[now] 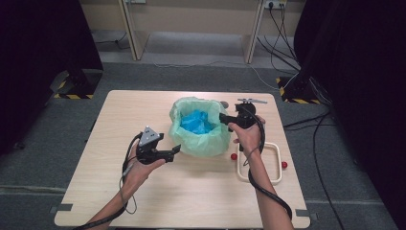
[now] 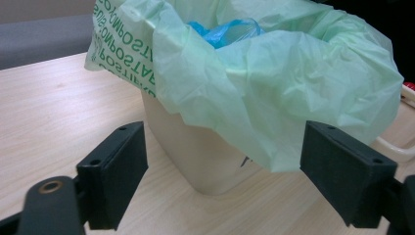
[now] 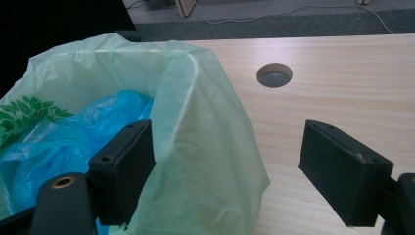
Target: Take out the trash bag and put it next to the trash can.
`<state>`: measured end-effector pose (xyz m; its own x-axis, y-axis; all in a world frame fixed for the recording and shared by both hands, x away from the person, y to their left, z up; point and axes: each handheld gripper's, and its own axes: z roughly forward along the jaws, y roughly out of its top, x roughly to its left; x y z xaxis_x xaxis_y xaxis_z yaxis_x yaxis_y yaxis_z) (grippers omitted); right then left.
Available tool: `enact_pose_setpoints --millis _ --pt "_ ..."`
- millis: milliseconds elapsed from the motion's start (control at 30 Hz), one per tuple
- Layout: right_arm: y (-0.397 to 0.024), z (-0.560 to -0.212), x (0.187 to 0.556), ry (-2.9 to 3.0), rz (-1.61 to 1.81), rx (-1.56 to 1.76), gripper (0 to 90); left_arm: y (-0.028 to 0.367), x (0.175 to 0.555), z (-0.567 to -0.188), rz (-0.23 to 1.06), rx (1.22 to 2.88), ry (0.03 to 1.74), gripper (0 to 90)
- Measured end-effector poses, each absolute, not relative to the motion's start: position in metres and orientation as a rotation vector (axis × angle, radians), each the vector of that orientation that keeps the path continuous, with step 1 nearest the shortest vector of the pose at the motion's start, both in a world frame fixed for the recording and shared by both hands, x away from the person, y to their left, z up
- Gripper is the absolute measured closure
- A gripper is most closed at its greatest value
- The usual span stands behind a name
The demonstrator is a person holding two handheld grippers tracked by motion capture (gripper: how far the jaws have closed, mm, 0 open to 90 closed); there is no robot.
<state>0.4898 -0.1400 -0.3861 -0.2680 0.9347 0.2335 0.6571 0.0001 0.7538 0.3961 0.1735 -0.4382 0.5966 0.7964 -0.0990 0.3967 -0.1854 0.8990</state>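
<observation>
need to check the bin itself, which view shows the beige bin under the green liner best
The left gripper view: the beige bin shows bare below the green liner. In the high view and the right gripper view the liner covers it.

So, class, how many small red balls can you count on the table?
2. One red ball lies beside the left edge of the cream frame, near the bin; the other red ball lies just outside the frame's right edge. More may hide behind the bin.

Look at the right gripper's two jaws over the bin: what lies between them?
In the right gripper view, the right gripper straddles the bin's rim, draped in the green bag. One jaw stands inside above the blue bag, the other outside.
</observation>
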Motion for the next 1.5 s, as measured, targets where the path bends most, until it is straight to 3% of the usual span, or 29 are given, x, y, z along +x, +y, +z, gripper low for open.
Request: enact_pose_setpoints --millis 467,800,933,1500 --pt "-0.137 -0.386 0.493 1.953 1.15 1.652 21.2 0.169 0.403 -0.431 0.508 1.801 0.912 53.9" --pt "-0.134 -0.387 0.494 1.956 1.153 1.648 21.3 0.168 0.401 -0.429 0.547 1.799 0.889 85.9" --pt "-0.133 -0.387 0.494 1.964 1.142 1.635 21.3 0.168 0.4 -0.426 0.545 1.792 0.878 89.3" --pt "-0.106 -0.389 0.501 2.047 1.02 1.559 22.7 0.161 0.4 -0.397 0.526 1.731 0.817 89.6"
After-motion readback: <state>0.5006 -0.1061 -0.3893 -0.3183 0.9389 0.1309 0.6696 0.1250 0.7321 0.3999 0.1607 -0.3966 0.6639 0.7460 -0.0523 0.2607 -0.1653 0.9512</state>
